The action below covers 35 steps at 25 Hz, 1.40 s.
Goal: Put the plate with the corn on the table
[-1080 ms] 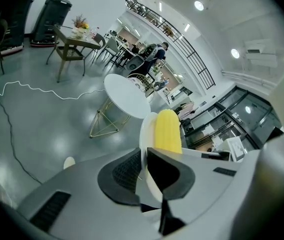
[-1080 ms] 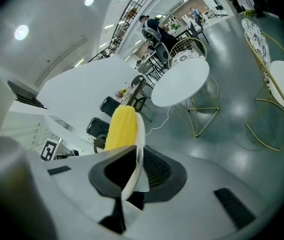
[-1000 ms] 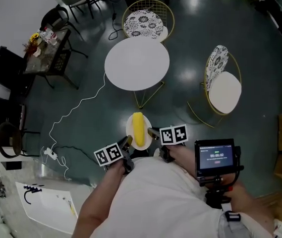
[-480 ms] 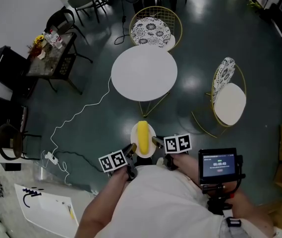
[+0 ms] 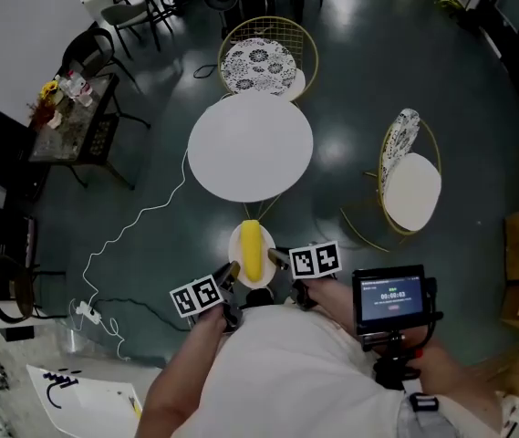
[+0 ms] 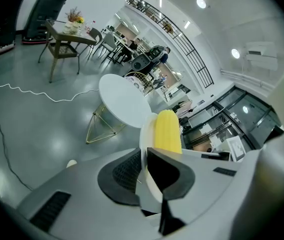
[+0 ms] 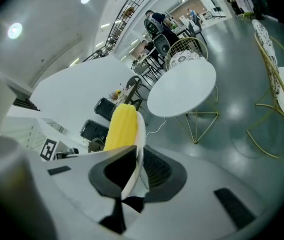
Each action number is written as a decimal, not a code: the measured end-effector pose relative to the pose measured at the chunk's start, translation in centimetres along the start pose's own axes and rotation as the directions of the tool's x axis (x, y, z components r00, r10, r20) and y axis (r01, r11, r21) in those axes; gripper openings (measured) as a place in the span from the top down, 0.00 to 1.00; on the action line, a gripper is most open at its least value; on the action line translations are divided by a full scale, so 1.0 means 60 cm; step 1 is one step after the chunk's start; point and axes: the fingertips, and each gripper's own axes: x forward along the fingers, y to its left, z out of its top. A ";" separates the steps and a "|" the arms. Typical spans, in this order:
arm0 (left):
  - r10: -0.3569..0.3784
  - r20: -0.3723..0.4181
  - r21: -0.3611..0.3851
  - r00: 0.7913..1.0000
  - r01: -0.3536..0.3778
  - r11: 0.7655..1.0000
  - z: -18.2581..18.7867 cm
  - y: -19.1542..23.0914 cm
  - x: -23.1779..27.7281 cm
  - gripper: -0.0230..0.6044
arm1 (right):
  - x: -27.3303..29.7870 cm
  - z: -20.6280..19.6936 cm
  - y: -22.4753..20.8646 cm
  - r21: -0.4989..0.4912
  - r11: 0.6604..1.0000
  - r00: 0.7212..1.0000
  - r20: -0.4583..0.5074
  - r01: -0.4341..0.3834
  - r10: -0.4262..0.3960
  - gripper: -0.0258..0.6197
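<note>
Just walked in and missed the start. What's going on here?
A person is carrying a white plate with a yellow corn cob lying on it. The plate is held from both sides: the left tongs are clamped on one edge and the right tongs on the opposite edge. The plate is level and up in the air over the floor, just short of the round white table ahead. It has not been set down yet.
</note>
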 end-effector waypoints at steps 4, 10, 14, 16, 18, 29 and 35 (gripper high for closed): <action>0.003 0.014 -0.003 1.000 -0.003 1.000 0.035 0.012 0.008 0.90 | 0.026 0.029 0.006 -0.009 1.000 1.000 -0.008 -0.004 0.004 0.88; -0.017 -0.022 0.007 1.000 0.017 1.000 0.068 0.009 0.027 0.90 | 0.033 0.061 0.001 0.017 1.000 1.000 0.008 0.021 -0.021 0.88; -0.024 -0.037 0.021 0.999 0.025 0.999 0.112 0.023 0.040 0.90 | 0.063 0.093 0.005 0.028 0.999 0.999 0.019 0.030 -0.030 0.88; -0.032 -0.046 0.026 0.998 0.033 0.999 0.128 0.028 0.046 0.90 | 0.073 0.105 0.005 0.035 0.999 0.999 0.026 0.037 -0.037 0.88; -0.040 -0.053 0.032 0.998 0.042 0.999 0.148 0.033 0.052 0.90 | 0.085 0.121 0.006 0.041 0.998 0.998 0.034 0.044 -0.045 0.88; -0.059 -0.064 0.052 0.996 0.062 0.997 0.251 0.062 0.068 0.90 | 0.150 0.200 0.024 0.045 0.997 0.996 0.059 0.063 -0.066 0.88; -0.060 -0.068 0.052 0.996 0.063 0.997 0.280 0.077 0.074 0.90 | 0.173 0.220 0.029 0.050 0.997 0.996 0.060 0.062 -0.065 0.88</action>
